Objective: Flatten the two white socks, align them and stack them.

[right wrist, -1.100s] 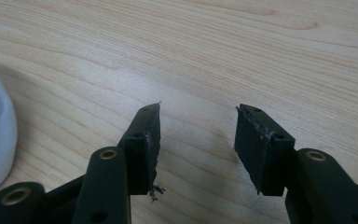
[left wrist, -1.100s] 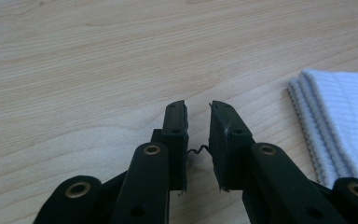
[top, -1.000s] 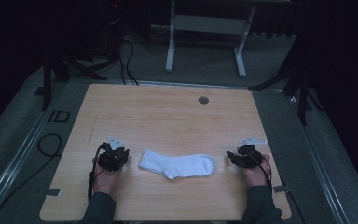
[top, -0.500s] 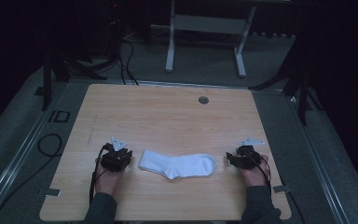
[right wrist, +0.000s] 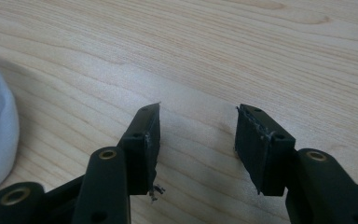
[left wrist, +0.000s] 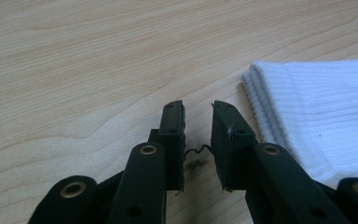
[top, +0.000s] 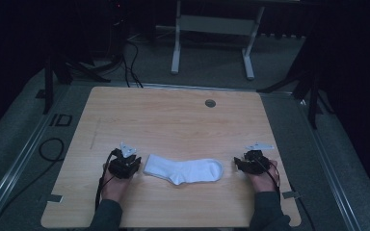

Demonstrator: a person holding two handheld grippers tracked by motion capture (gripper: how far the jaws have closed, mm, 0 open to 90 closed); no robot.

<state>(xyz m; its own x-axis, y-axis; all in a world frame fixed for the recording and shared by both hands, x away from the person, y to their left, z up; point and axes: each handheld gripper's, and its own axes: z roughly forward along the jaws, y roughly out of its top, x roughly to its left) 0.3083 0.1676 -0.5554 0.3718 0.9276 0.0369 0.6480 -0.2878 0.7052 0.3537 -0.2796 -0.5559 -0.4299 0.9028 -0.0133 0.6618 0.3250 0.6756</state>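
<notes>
Sock [top: 183, 170] lying unmoved on surface [top: 173, 120]; left gripper [left wrist: 198, 126] fingers standing narrow, empty, beside cuff; right gripper [right wrist: 198, 135] fingers wider, empty, near toe; both hands holding position.

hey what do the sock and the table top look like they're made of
The sock looks like a soft white knit, probably cotton blend: the left gripper view shows fine ribbing at its cuff. The table top looks like pale wood or a wood-look laminate, matte, with long grain lines; which one I cannot tell.
</notes>
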